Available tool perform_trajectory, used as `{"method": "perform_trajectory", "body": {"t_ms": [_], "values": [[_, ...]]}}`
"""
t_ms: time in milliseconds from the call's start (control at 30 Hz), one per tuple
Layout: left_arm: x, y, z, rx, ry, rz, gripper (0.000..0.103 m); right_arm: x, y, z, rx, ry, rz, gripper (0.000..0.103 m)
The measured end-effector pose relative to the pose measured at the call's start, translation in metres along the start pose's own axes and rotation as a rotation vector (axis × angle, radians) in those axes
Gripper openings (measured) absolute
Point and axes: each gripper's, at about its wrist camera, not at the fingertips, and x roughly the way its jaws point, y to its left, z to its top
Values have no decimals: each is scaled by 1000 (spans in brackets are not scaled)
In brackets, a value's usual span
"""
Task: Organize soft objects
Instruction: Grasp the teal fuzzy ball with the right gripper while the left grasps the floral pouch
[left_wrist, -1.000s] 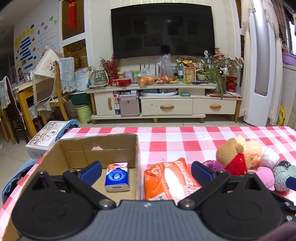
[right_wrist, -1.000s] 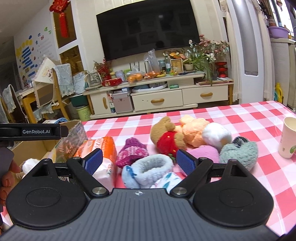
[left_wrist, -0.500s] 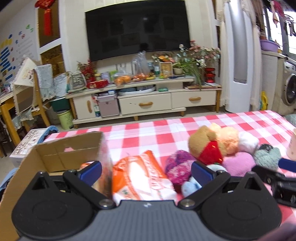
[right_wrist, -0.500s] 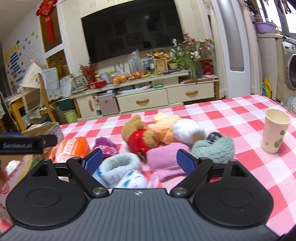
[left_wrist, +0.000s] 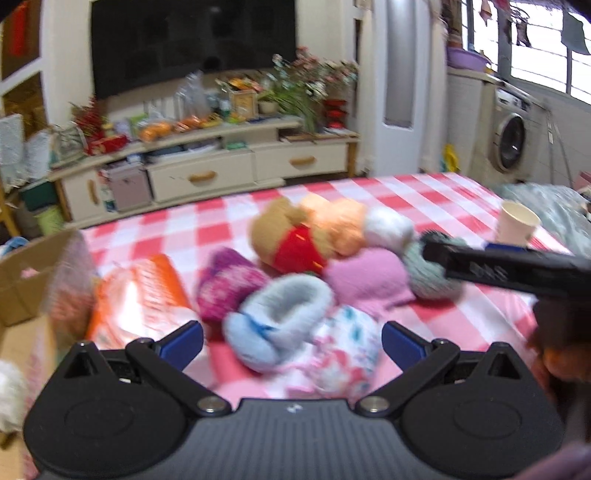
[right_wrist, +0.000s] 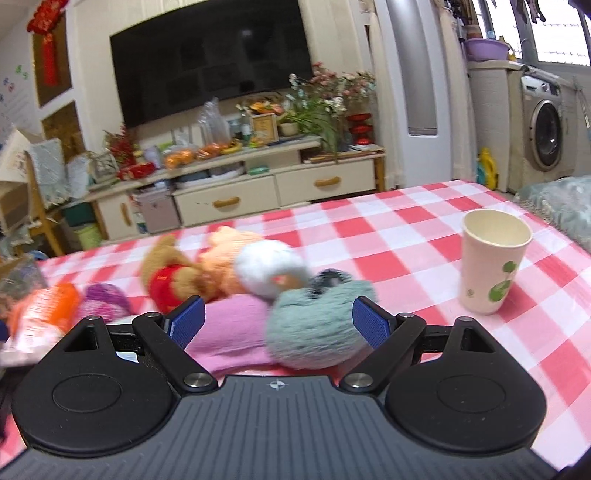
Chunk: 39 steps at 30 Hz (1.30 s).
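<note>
A heap of soft things lies on the red-checked table (left_wrist: 424, 192). In the left wrist view my left gripper (left_wrist: 291, 341) is open, with a light blue fuzzy slipper (left_wrist: 280, 314) and a white patterned one (left_wrist: 343, 354) between its fingers. Behind them lie a purple knit piece (left_wrist: 225, 284), a bear in a red shirt (left_wrist: 291, 236), a pink cushion (left_wrist: 365, 277) and a grey-green fuzzy slipper (left_wrist: 424, 277). My right gripper (right_wrist: 277, 324) is open around that grey-green slipper (right_wrist: 314, 328); the pink cushion (right_wrist: 236, 332) and the bear (right_wrist: 170, 273) lie to its left.
A cardboard box (left_wrist: 22, 288) stands at the left table edge, an orange plastic packet (left_wrist: 136, 295) beside it. A paper cup (right_wrist: 491, 258) stands at the right. The right gripper's black bar (left_wrist: 506, 269) crosses the left view. A TV cabinet (right_wrist: 229, 192) stands behind the table.
Both grippers have swung right, away from the box and over the soft pile. The blue and patterned slippers now lie between the left fingers, the grey-green slipper between the right fingers.
</note>
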Motion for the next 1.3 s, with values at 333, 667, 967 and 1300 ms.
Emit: {"method": "perform_trajectory", "body": {"t_ms": [333,667,967,1300], "values": [[32,-22,-8,11,69,-31,98,35,-14,1,57,115,-8,103],[54,-20,-7,-50,113,-31,90,44,-8,0,70,196,14,103],[67,-15,-8,-97,159,-54,66,45,-17,3,60,188,23,103],[66,-11,-8,-123,173,-96,53,48,-19,4,44,180,42,94]]}}
